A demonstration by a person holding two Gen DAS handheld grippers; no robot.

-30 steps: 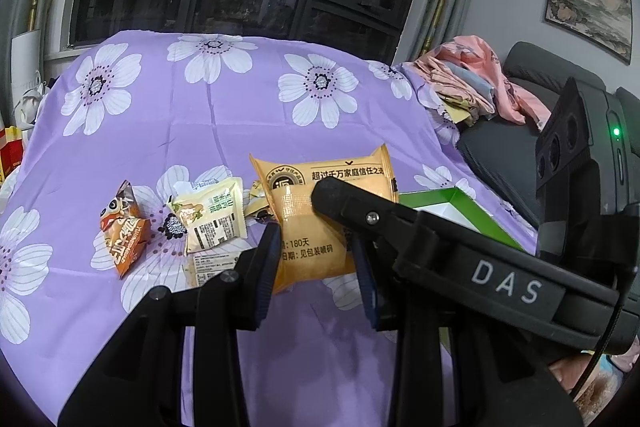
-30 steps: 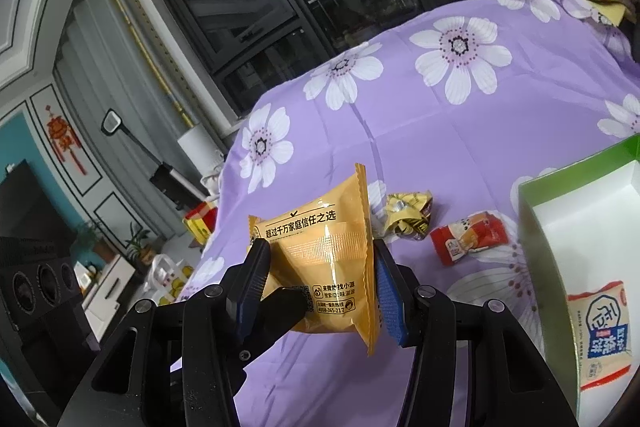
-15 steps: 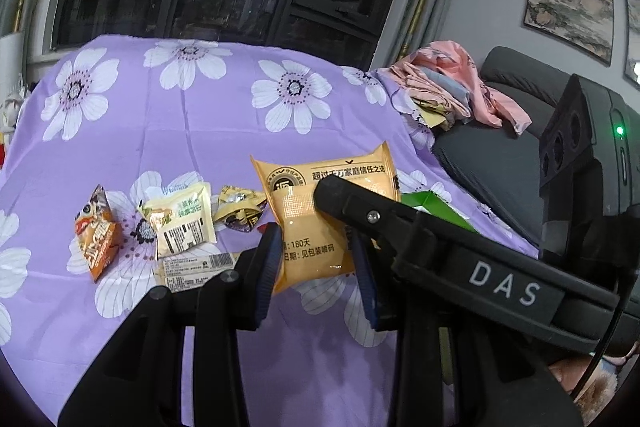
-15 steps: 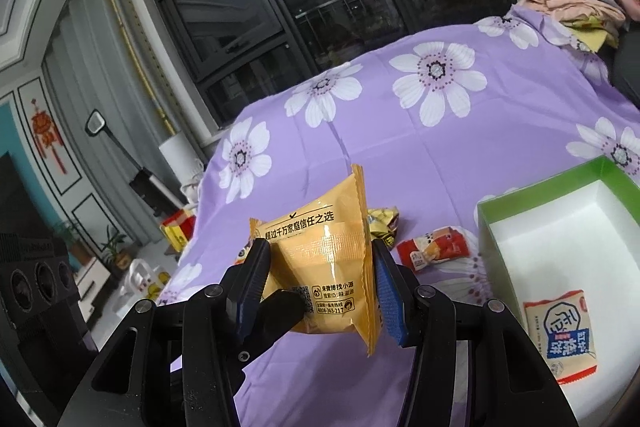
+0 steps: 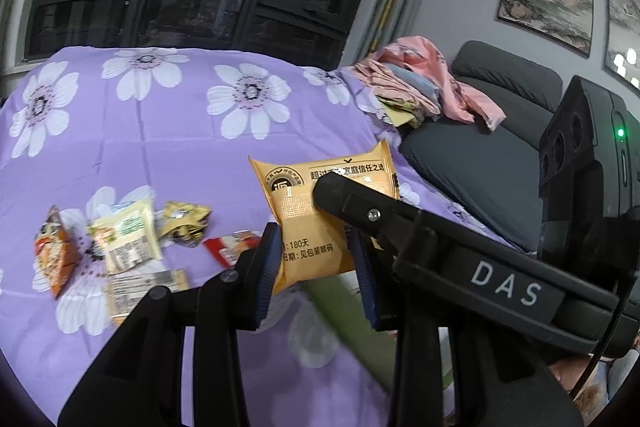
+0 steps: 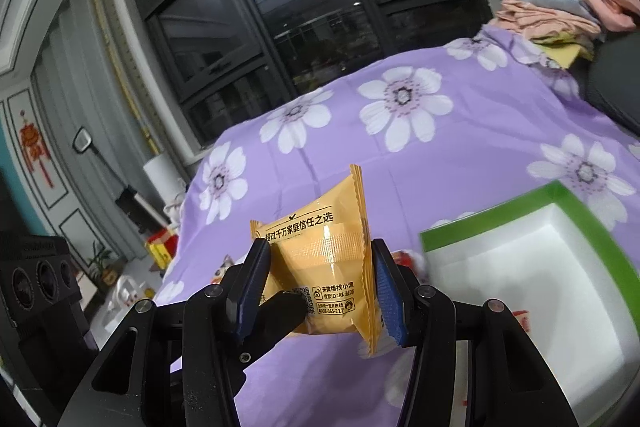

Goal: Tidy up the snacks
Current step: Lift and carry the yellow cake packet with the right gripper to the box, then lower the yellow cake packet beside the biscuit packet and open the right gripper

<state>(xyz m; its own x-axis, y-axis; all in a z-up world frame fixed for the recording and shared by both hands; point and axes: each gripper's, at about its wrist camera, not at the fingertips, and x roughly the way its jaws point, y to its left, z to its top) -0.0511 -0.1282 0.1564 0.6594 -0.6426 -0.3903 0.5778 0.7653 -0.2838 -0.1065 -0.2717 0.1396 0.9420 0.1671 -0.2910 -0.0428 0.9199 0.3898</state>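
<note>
One orange snack packet [image 5: 316,223] hangs above the purple flowered cloth [image 5: 160,131], gripped from two sides. My left gripper [image 5: 314,251] is shut on its lower part. A finger [image 5: 360,211] of the right gripper crosses its right side. In the right wrist view the right gripper [image 6: 320,267] is shut on the same orange packet [image 6: 320,259], and a black left finger [image 6: 280,311] touches its lower left corner. The white box with a green rim [image 6: 560,193] lies just right of the packet, and a white-and-red packet [image 6: 520,319] lies inside it.
Loose snacks lie on the cloth at the left: an orange-brown bag [image 5: 54,255], a cream packet [image 5: 128,239], a gold wrapper [image 5: 184,223], a red packet [image 5: 228,247]. Folded clothes [image 5: 420,87] sit at the far right corner beside a grey sofa [image 5: 480,155].
Both grippers have carried the orange packet to the right and slightly up. The green-rimmed box has come closer in the right wrist view. The loose snacks have slid left in the left wrist view.
</note>
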